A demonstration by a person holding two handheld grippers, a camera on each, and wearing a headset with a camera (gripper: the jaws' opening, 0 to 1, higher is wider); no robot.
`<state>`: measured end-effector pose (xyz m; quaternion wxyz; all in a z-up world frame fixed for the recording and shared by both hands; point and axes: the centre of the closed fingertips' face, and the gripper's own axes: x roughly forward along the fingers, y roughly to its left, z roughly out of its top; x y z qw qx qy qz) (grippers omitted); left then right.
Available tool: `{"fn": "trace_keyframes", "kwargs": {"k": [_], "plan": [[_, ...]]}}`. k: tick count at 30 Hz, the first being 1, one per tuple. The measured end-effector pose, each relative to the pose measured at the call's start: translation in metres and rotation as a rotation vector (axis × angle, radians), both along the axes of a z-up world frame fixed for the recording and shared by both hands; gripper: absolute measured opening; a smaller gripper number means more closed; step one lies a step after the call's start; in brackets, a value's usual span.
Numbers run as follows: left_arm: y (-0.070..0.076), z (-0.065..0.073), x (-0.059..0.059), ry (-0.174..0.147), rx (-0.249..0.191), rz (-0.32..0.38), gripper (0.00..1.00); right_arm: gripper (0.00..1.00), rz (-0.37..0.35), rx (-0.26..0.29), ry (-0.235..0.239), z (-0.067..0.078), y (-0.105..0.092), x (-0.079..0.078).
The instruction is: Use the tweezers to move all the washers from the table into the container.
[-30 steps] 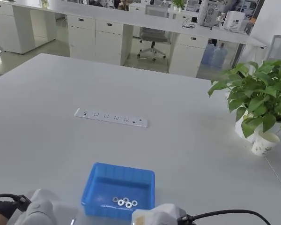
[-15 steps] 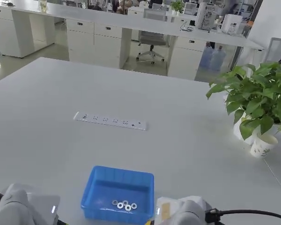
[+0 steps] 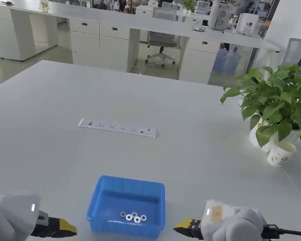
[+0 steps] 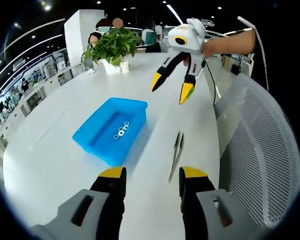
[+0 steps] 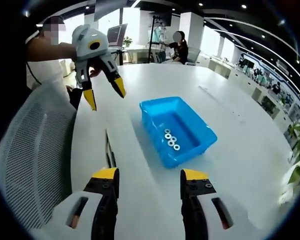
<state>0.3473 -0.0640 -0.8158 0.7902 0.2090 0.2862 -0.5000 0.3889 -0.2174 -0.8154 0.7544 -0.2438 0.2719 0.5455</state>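
A blue container stands near the table's front edge with several silver washers lying inside it. In the left gripper view the container and its washers lie ahead to the left, and the tweezers lie flat on the table beside them. My left gripper is open and holds nothing. My right gripper is open too, above the table with the tweezers to its left and the container ahead. The two grippers face each other across the container, left and right.
A white power strip lies mid-table. A potted plant and a paper cup stand at the right edge. A mesh chair sits just behind the table's front edge. Desks and an office chair fill the background.
Both grippers have moved apart, left to the left and right to the right, and their yellow tips now show at the bottom of the head view. The container and washers have not moved.
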Motion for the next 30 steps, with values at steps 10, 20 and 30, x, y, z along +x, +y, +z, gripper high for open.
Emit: {"fn": "trace_keyframes", "kwargs": {"k": [10, 20, 30], "plan": [[0.002, 0.02, 0.001, -0.053, -0.058, 0.07, 0.6, 0.65, -0.122, 0.098, -0.049, 0.017, -0.021, -0.001], [0.006, 0.027, -0.004, -0.088, -0.129, 0.144, 0.77, 0.82, -0.184, 0.172, -0.046, 0.02, -0.035, -0.013], [0.009, 0.026, -0.014, -0.084, -0.181, 0.225, 0.92, 1.0, -0.201, 0.198, -0.038, 0.016, -0.045, -0.021]]}}
